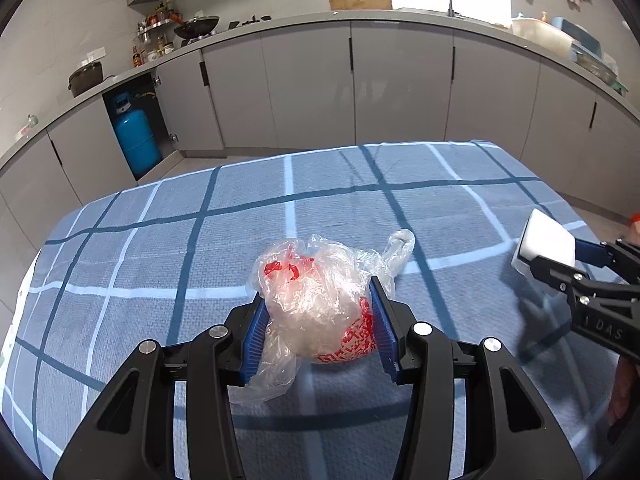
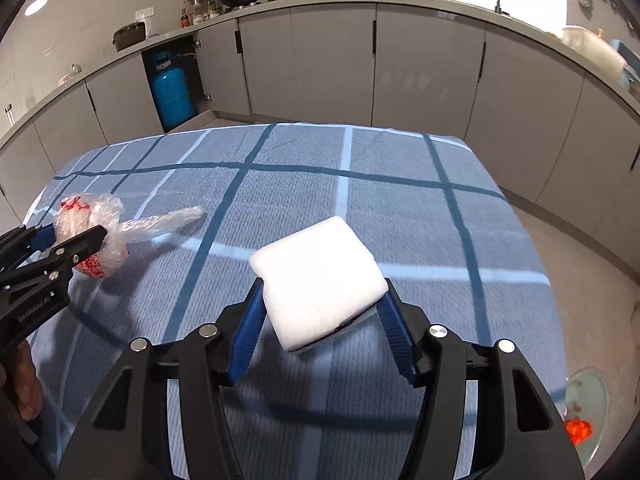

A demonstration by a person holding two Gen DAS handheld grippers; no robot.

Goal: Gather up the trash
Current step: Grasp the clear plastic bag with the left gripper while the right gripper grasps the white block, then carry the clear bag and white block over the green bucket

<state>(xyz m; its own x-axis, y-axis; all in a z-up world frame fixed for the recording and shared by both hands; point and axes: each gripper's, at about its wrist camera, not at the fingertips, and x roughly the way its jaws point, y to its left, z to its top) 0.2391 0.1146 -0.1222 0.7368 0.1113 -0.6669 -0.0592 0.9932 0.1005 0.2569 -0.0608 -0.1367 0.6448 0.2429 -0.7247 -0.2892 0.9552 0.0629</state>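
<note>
Crinkled plastic bag [image 1: 320, 304] in left claw [image 1: 318, 320], soft white block [image 2: 320, 280] in right claw [image 2: 322, 304]

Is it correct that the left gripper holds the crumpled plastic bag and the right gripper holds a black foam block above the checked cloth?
Not quite. The block in the right gripper is white, not black, as the right wrist view shows. The rest holds: the left gripper is shut on the crumpled plastic bag, and both are above the checked cloth.

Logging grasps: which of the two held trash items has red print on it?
The crumpled clear plastic bag in the left tool; the block in the right tool is plain white.
</note>
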